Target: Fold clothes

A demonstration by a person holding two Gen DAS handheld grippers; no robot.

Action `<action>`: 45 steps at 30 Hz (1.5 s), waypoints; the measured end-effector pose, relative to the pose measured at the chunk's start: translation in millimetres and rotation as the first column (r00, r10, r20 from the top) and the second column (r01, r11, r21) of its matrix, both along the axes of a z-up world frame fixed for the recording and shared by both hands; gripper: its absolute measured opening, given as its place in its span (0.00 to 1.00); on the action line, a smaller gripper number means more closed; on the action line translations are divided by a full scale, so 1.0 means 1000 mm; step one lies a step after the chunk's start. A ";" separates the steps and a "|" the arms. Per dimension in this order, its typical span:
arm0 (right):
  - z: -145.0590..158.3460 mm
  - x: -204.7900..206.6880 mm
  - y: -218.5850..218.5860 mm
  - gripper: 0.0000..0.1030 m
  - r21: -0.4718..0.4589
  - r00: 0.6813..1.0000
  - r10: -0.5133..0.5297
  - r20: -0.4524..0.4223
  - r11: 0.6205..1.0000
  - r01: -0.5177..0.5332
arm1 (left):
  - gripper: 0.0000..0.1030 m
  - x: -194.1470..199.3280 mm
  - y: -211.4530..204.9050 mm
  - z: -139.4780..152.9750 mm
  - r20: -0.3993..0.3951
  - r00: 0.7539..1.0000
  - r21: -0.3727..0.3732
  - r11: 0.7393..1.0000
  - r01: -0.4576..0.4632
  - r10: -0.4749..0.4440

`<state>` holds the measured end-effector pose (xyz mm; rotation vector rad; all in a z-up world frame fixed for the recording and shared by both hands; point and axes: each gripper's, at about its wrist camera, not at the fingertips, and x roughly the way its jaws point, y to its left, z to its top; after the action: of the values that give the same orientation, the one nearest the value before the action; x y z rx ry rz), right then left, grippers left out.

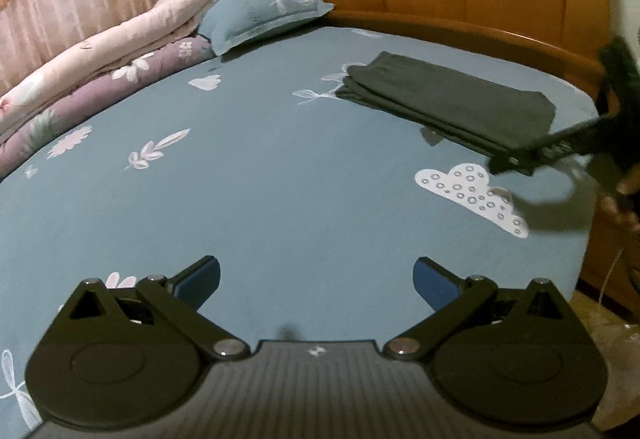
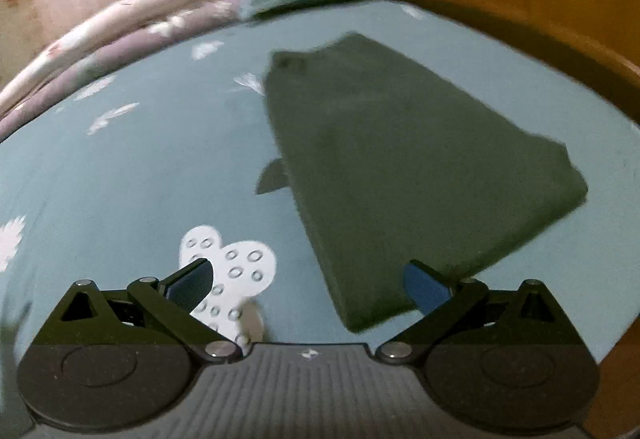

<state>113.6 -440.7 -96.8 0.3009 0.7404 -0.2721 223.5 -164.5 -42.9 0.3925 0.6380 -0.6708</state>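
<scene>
Quilts (image 1: 80,71) lie stacked far left of the folded dark garment (image 1: 452,99), the pillow (image 1: 260,15) between them, all on the blue sheet (image 1: 280,179). Left gripper (image 1: 316,279) hangs well short of the garment, fingers spread wide, empty. Right gripper (image 2: 308,285) hovers at its near corner, fingers apart, the right pad (image 2: 426,289) perhaps just touching cloth; blur hides it. Folding looks finished; next, likely withdrawing or taking another piece.
</scene>
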 end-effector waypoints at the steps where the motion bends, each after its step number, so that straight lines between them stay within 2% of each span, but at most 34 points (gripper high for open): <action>1: 0.003 -0.001 0.000 1.00 -0.003 1.000 0.016 -0.011 1.000 -0.016 | 0.99 0.000 -0.002 0.001 -0.005 1.000 -0.008 1.000 -0.003 0.003; 5: 0.022 -0.004 -0.010 1.00 -0.013 0.996 0.031 0.082 0.999 -0.030 | 0.99 0.001 -0.017 0.005 -0.012 1.000 -0.033 0.999 0.003 -0.004; 6: 0.021 -0.002 -0.013 1.00 0.012 0.995 0.027 0.097 1.000 -0.028 | 0.99 0.001 -0.021 0.005 -0.016 1.000 -0.033 0.999 0.006 -0.007; 9: 0.000 0.002 -0.018 1.00 0.110 0.998 0.039 0.045 0.993 -0.044 | 0.99 -0.001 -0.031 0.005 -0.030 0.999 -0.031 0.999 0.019 -0.020; 13: 0.007 -0.009 -0.018 1.00 0.116 0.996 0.048 0.069 0.992 -0.055 | 0.99 -0.001 -0.039 0.005 -0.045 0.998 -0.030 0.999 0.039 -0.040; 15: 0.015 -0.010 -0.022 1.00 0.127 0.992 0.045 0.116 0.990 -0.059 | 0.99 0.001 -0.044 0.005 -0.052 0.998 -0.032 0.999 0.041 -0.043; 18: 0.006 -0.003 -0.024 1.00 0.164 0.996 0.061 0.071 0.984 -0.072 | 0.99 0.003 -0.050 0.006 -0.068 0.997 -0.044 0.998 0.046 -0.048; 21: 0.010 -0.006 -0.023 1.00 0.133 0.995 0.072 0.066 0.988 -0.081 | 0.99 0.004 -0.055 0.007 -0.070 0.996 -0.047 0.997 0.055 -0.058; 24: 0.023 -0.012 -0.039 1.00 0.093 0.991 0.000 0.135 0.996 -0.013 | 0.99 0.006 -0.059 0.006 -0.073 0.996 -0.043 0.998 0.054 -0.057; 26: 0.018 -0.008 -0.051 1.00 0.085 0.993 -0.030 0.113 0.996 0.020 | 0.99 0.007 -0.062 0.004 -0.091 0.994 -0.047 0.997 0.053 -0.057; 29: 0.001 -0.003 -0.062 1.00 0.126 0.999 -0.046 0.017 0.991 0.043 | 0.99 0.008 -0.065 0.001 -0.116 0.991 -0.040 0.997 0.062 -0.066; 32: 0.009 -0.006 -0.063 1.00 0.102 0.998 -0.047 0.043 0.994 0.043 | 0.99 0.008 -0.065 -0.003 -0.108 0.992 -0.014 0.998 0.068 -0.069; 37: 0.024 0.004 -0.074 1.00 -0.058 0.992 -0.113 0.059 0.991 0.116 | 0.99 0.018 -0.066 -0.008 -0.154 0.987 -0.015 0.999 0.037 -0.039; 40: 0.017 0.014 -0.078 1.00 -0.193 0.991 -0.135 0.023 0.972 0.137 | 0.99 0.020 -0.068 -0.009 -0.179 0.983 -0.009 0.999 0.039 -0.040; 43: 0.004 0.022 -0.088 1.00 -0.128 0.990 -0.142 -0.013 0.982 0.139 | 0.99 0.018 -0.070 -0.010 -0.181 0.982 0.001 0.999 0.052 -0.051; 45: -0.001 0.024 -0.088 1.00 -0.134 0.988 -0.150 -0.025 0.980 0.145 | 0.99 0.018 -0.073 -0.011 -0.187 0.981 0.014 0.999 0.052 -0.049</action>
<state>137.8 -528.8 -97.4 0.2264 0.7322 -0.4660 241.6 -237.1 -54.2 0.3671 0.8152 -0.7562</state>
